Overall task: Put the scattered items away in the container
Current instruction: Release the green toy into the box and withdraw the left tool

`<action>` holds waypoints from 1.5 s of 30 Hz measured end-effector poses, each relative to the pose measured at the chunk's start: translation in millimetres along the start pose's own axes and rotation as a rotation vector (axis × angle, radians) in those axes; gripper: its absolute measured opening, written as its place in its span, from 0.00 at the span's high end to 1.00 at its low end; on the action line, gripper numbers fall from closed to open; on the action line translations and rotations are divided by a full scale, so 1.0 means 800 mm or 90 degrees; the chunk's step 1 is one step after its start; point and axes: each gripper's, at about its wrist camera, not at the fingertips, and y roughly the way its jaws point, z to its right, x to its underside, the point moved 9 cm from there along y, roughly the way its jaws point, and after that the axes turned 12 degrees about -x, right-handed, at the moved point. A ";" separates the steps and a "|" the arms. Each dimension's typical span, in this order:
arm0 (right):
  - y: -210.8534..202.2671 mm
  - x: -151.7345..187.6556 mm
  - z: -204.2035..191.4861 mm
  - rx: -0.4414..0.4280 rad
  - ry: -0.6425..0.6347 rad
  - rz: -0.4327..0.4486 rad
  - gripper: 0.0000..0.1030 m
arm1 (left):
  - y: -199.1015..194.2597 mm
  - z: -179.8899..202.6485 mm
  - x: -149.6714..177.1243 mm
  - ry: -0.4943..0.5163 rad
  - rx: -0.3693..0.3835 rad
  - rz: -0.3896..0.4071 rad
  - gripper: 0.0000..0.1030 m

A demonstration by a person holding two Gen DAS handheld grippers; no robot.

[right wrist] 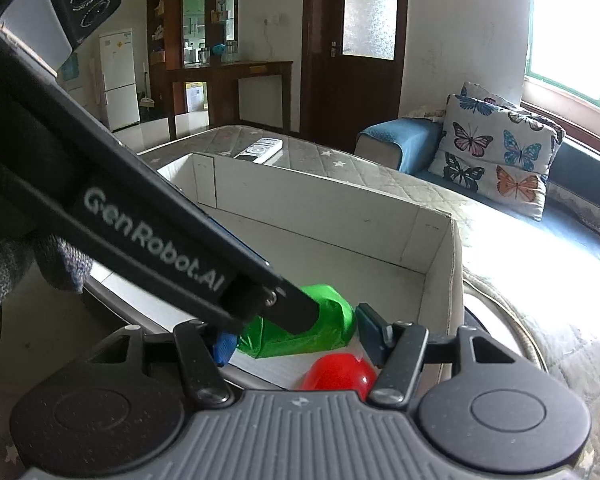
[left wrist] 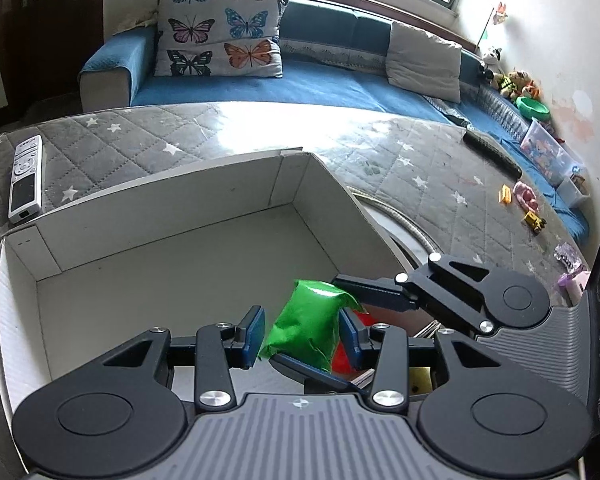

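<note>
A crinkled green packet (left wrist: 306,320) hangs just above the floor of the open white cardboard box (left wrist: 160,216). My left gripper (left wrist: 303,336) is shut on it, one blue pad on each side. My right gripper (right wrist: 296,340) comes in from the right and is shut on the same packet (right wrist: 332,332); one of its fingers (left wrist: 374,292) lies across the packet's top and the other under it. In the right wrist view a finger (right wrist: 260,292) of the left gripper crosses in front of the packet. A shiny red item (right wrist: 340,372) lies low in the box (right wrist: 320,216), below the packet.
The box stands on a grey quilted table with stars. A white remote (left wrist: 26,178) lies behind its left corner and a black remote (left wrist: 492,152) at the far right. Small toys (left wrist: 534,222) are scattered near the right edge. A blue sofa with a butterfly cushion (left wrist: 220,40) stands beyond.
</note>
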 end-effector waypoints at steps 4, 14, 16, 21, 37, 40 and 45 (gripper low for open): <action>-0.002 0.000 -0.002 0.001 0.003 0.001 0.39 | -0.002 -0.001 0.001 -0.006 0.000 0.000 0.57; -0.027 0.003 -0.005 0.014 0.022 0.026 0.34 | -0.016 -0.002 0.007 -0.028 -0.003 0.008 0.57; -0.037 0.004 -0.007 0.013 0.029 0.034 0.33 | -0.021 0.000 0.010 -0.031 -0.003 0.011 0.57; -0.059 0.010 -0.014 0.017 0.036 0.050 0.30 | -0.034 0.005 0.017 -0.039 -0.002 0.019 0.57; -0.114 0.056 -0.034 0.034 0.058 0.071 0.19 | -0.060 0.028 0.060 -0.046 -0.017 0.030 0.57; -0.122 0.067 -0.038 0.043 0.056 0.071 0.19 | -0.064 0.033 0.068 -0.046 -0.017 0.036 0.57; -0.130 0.084 -0.039 0.056 0.064 0.063 0.19 | -0.069 0.045 0.080 -0.049 -0.005 0.038 0.57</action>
